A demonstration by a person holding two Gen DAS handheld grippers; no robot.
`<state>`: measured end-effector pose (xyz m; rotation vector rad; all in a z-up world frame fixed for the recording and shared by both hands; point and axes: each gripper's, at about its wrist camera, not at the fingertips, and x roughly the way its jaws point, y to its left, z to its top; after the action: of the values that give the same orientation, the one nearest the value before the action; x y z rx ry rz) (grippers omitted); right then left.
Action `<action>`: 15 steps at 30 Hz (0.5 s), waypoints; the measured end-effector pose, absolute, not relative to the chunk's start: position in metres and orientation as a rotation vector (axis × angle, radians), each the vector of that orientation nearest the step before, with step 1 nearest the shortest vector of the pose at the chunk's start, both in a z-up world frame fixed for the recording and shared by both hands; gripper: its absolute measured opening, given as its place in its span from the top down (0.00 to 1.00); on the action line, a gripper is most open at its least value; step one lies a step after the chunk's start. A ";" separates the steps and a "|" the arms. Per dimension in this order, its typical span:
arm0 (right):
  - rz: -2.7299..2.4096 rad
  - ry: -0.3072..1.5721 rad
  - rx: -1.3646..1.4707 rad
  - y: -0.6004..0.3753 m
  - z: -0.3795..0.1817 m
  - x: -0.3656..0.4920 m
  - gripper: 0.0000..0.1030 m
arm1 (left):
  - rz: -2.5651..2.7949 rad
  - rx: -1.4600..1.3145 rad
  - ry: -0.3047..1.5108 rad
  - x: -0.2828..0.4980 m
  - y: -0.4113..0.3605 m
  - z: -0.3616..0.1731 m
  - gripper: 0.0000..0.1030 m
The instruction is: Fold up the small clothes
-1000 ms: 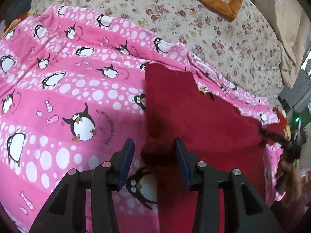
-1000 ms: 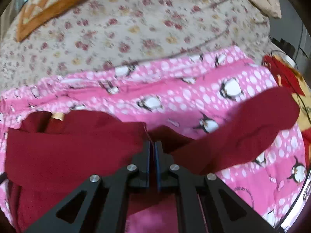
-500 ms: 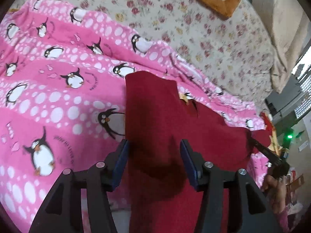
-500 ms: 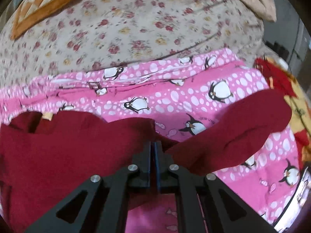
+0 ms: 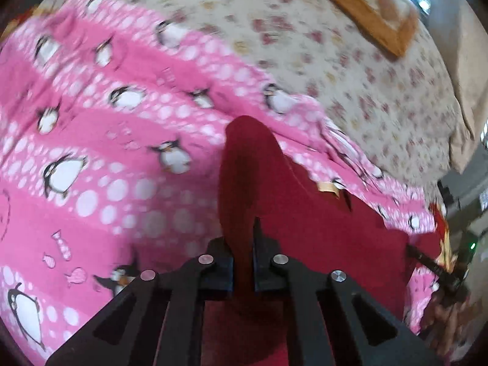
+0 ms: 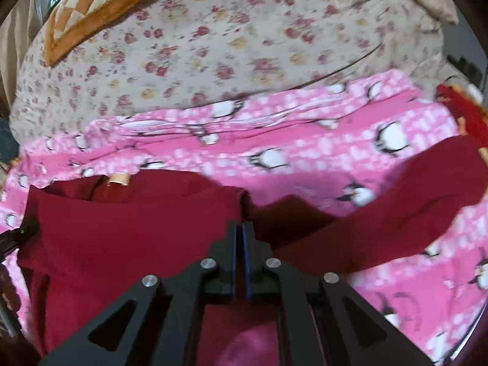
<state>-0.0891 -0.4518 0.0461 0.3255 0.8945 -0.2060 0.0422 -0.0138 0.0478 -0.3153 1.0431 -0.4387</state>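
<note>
Pinching the red garment (image 5: 305, 213) edges, both grippers' fingers (image 5: 259, 244) closed, open pink blanket (image 5: 122, 183) leftward

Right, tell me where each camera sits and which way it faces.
Left wrist: on the left gripper, angled down at the bed; its jaws pinch a red garment; the right gripper shows at far right.
Right wrist: on the right gripper, angled down, shut on the garment.
Shared: garment, penguin blanket, floral cover.
</note>
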 end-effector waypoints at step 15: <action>-0.180 0.903 0.250 -0.425 0.042 -0.099 0.67 | -0.385 -0.328 1.039 0.029 -0.005 0.046 1.00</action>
<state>-0.0987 -0.4253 0.0418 0.2505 0.9034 -0.1804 0.0293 -0.0050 0.0456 -0.3280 1.0394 -0.3850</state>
